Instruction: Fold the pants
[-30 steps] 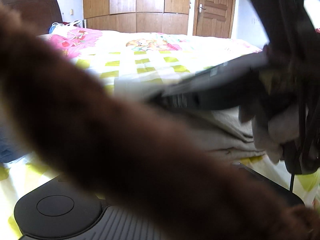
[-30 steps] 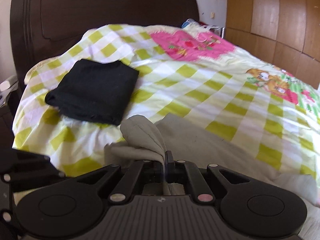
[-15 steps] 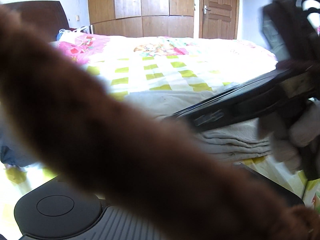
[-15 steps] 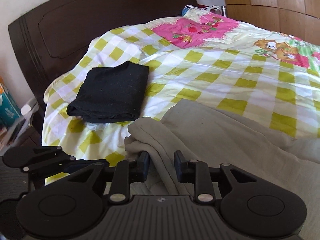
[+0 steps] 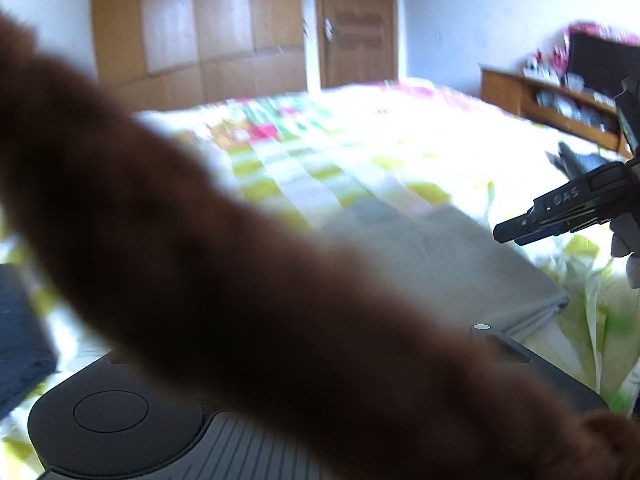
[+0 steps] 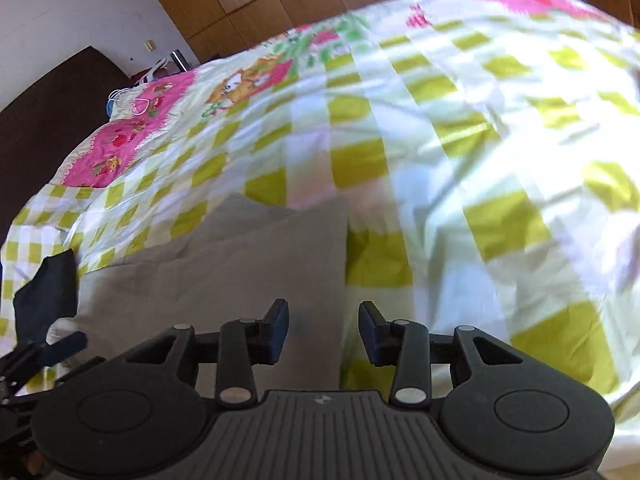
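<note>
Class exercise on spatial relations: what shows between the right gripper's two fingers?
Right wrist view: the grey pants' edge and a strip of checked bedsheet; right gripper open.

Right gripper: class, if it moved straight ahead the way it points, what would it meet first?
Probably the right edge of the folded grey pants, just ahead of the open right gripper; the checked bedsheet lies beyond.

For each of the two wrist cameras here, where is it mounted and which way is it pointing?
Left wrist: on the left gripper, facing across the bed to a wooden door; a blurred brown furry sleeve hides its fingers.
Right wrist: on the right gripper, jaws open, looking down at the folded grey pants and a black folded garment.
Shared: the pants, the green-checked bedsheet, and the right gripper.
</note>
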A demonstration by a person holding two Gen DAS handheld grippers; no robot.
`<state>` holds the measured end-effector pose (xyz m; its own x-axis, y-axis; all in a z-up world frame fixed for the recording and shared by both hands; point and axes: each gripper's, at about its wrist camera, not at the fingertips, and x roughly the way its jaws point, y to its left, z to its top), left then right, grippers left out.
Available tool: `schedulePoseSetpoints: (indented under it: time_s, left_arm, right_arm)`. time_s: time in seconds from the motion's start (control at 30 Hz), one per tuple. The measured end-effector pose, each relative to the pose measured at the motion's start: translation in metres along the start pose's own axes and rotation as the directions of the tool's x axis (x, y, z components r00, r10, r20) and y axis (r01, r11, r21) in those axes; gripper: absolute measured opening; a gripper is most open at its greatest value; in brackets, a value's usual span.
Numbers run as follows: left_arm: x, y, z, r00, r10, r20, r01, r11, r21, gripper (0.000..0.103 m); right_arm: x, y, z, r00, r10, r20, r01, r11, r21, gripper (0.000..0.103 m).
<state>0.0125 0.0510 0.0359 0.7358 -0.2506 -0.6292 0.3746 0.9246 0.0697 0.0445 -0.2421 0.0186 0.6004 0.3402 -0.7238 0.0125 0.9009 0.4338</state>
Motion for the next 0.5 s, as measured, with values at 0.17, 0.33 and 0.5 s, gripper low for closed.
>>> schedulePoseSetpoints:
  time_s: [0.17, 0.33, 0.5]
  left_arm:
    - [0.032, -0.011, -0.006, 0.980, 0.013, -0.197, -0.003, 0.999, 0.053, 0.055]
    - [0.030, -0.016, -0.002, 0.977, 0.031, -0.211, -0.020, 0.998, 0.053, 0.055]
    - [0.034, -0.044, 0.005, 0.979, -0.026, -0.201, 0.045, 0.995, 0.091, 0.055]
  right_arm:
    - [0.016, -0.018, -0.007, 0.983, 0.177, -0.045, -0.170, 0.977, 0.128, 0.059]
    - [0.017, -0.016, -0.003, 0.979, 0.200, -0.035, -0.196, 0.976, 0.097, 0.023]
    - [-0.012, -0.032, 0.004, 0.973, 0.220, 0.064, -0.227, 0.967, 0.118, 0.021]
